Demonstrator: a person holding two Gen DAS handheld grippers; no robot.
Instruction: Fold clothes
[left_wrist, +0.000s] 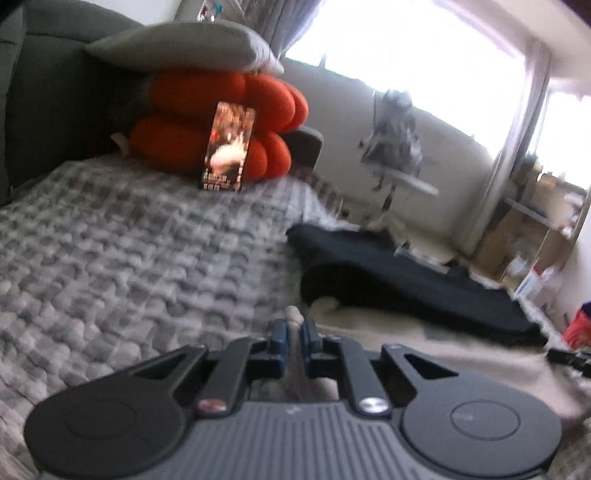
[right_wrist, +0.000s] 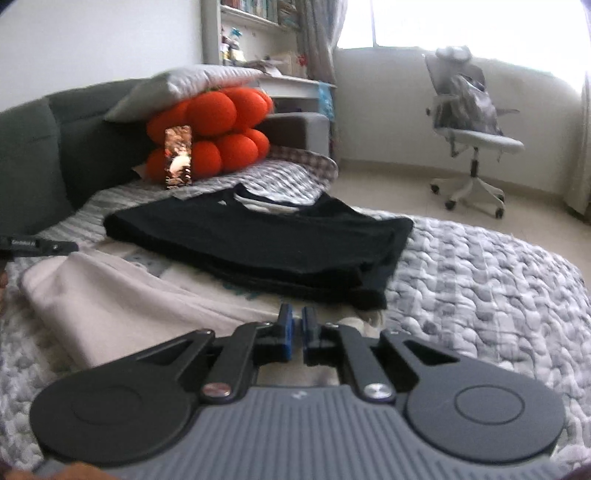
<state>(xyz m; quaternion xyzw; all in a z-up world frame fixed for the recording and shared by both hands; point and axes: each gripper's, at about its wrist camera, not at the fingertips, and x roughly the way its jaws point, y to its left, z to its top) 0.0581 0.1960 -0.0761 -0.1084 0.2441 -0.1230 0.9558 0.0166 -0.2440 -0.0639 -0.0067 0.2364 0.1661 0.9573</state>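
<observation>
Your bed (right_wrist: 498, 295) with the grey quilt carries it all: a folded black shirt (right_wrist: 258, 240) toward the far edge and the beige garment (right_wrist: 122, 295) at the near edge. Your left claw (left_wrist: 293, 330) is clenched on a pinch of beige cloth. Your right claw (right_wrist: 294, 325) is clenched too, seemingly on the beige hem, though I can't see cloth between the pads. I'd lift both evenly, keep the edge taut, and lay the fold square.
</observation>
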